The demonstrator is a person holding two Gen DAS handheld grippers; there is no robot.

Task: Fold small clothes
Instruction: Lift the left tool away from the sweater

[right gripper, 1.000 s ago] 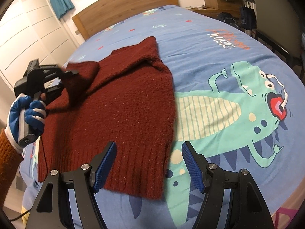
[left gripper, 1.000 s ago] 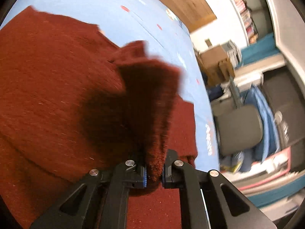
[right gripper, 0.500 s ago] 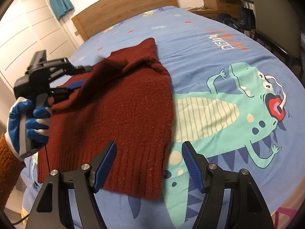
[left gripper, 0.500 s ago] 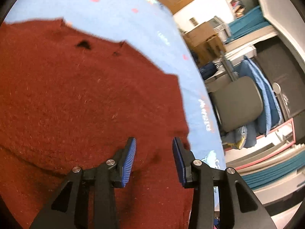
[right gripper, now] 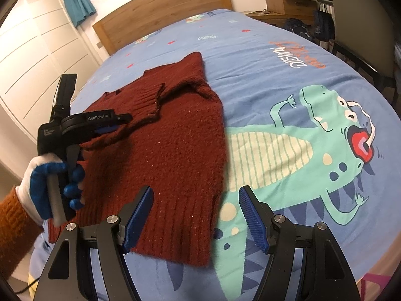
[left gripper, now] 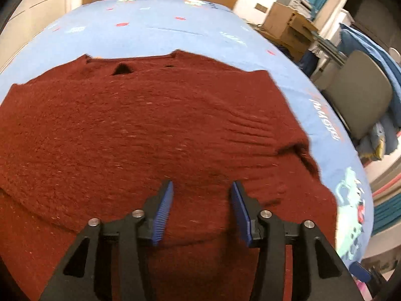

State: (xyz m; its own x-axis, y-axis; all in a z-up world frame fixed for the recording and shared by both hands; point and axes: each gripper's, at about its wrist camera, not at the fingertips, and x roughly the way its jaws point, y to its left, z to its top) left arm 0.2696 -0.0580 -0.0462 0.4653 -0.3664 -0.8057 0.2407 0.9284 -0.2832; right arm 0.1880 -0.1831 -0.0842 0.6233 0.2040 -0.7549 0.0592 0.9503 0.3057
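A dark red knitted sweater lies flat on the blue bed sheet, with one sleeve folded across its body. In the right wrist view the sweater shows that sleeve's ribbed cuff lying near the middle. My left gripper hovers over the sweater, its jaws opening with nothing between them. From the right it appears as the left gripper, held by a gloved hand. My right gripper stands open above the sweater's hem, holding nothing.
The sheet carries a large green dinosaur print to the right of the sweater. A wooden headboard stands at the far end. A grey chair and cardboard boxes stand beside the bed.
My left gripper has let go of the sleeve, which now lies over the sweater's body. Its jaws went from shut to apart, and it rolled and shifted. The right gripper has kept still.
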